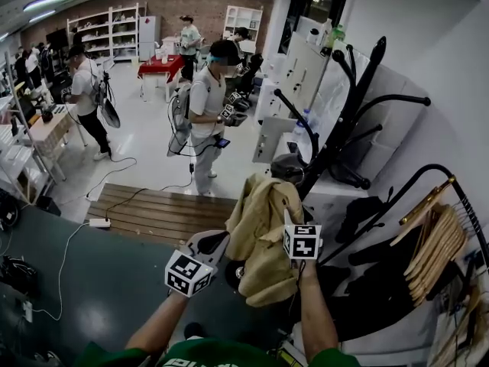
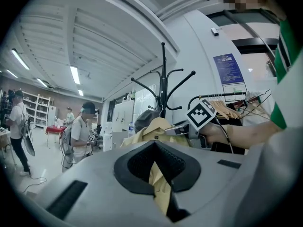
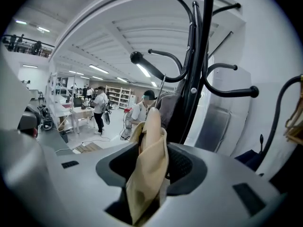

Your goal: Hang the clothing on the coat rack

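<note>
A tan garment [image 1: 260, 235] hangs in front of me beside the black coat rack [image 1: 344, 128], its top close under a hook that carries a dark grey cap [image 1: 287, 167]. My left gripper [image 1: 223, 245] is shut on the garment's left edge; in the left gripper view the cloth [image 2: 160, 126] is pinched in the narrow slit of the gripper [image 2: 154, 144]. My right gripper [image 1: 289, 212] stands at the garment's upper right. In the right gripper view a fold of tan cloth [image 3: 149, 174] lies loosely between the gripper's [image 3: 151, 150] wide-apart pads, right beside the rack's pole [image 3: 201, 56].
A clothes rail with wooden hangers [image 1: 437, 243] and dark clothes stands at the right. White cabinets [image 1: 302, 75] are behind the rack. A person [image 1: 206, 105] stands a few steps ahead, past a wooden platform [image 1: 160, 209]; cables [image 1: 99, 222] lie on the floor at the left.
</note>
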